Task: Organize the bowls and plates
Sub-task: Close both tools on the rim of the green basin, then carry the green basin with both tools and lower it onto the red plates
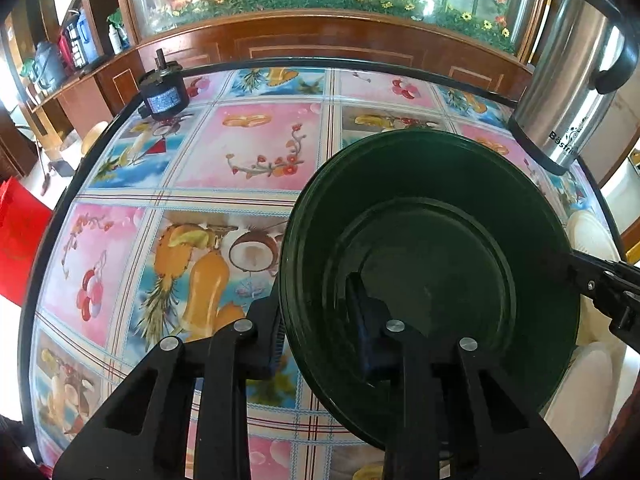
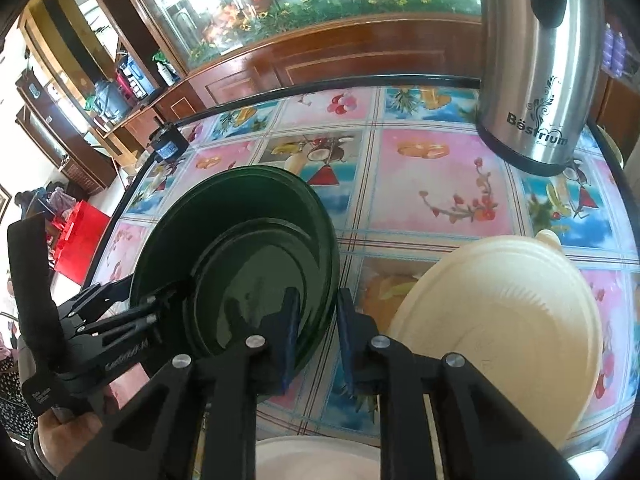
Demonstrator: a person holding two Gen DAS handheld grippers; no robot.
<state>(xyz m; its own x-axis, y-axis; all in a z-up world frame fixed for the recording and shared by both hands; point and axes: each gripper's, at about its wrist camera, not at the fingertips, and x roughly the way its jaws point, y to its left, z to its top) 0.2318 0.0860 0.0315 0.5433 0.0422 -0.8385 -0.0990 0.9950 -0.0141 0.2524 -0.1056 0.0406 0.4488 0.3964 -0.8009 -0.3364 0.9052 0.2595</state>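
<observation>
A dark green bowl [image 1: 432,216] is over the fruit-patterned table, held by both grippers at opposite rims. My left gripper [image 1: 316,304] is shut on its near-left rim, with one finger inside the bowl and one outside. In the right wrist view my right gripper [image 2: 318,300] is shut on the green bowl [image 2: 240,232] at its right rim, again with a finger on each side. The left gripper [image 2: 160,300] shows there at the bowl's far side, with a hand on its handle. A cream plate [image 2: 500,320] lies just right of my right gripper.
A tall steel kettle [image 2: 540,60] stands at the table's back right. A small black cylinder [image 1: 164,92] sits at the back left edge. More cream dishes [image 1: 588,392] lie right of the bowl. A wooden cabinet runs behind the table [image 1: 256,148]. A pale dish [image 2: 316,460] lies under my right gripper.
</observation>
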